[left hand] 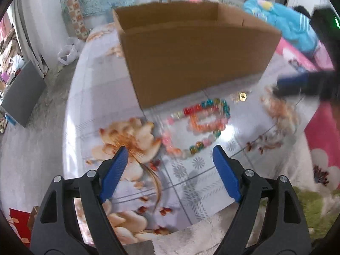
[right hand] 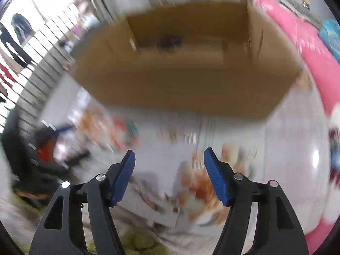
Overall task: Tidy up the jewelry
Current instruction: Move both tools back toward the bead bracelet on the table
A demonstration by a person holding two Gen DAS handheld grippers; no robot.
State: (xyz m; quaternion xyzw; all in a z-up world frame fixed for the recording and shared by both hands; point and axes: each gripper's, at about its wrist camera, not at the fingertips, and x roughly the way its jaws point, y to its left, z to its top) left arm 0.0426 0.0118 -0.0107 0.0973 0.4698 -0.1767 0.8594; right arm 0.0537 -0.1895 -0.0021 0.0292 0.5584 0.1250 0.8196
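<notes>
A heap of colourful bead bracelets lies on the flowered table in front of an open cardboard box. A small gold ring rests to their right, near the box's foot. My left gripper hovers just short of the beads, open, nothing between its blue pads. In the left wrist view my right gripper's blue tip shows blurred at the right edge. The right wrist view is heavily blurred: my right gripper stands open and empty before the box, with a dark thing inside it. The beads smear at its left.
The table is glossy with orange flower prints; its left edge drops to the floor, where a grey board leans. A pink blanket and blue clothing lie at the right. A white fluffy cloth covers the table's near edge.
</notes>
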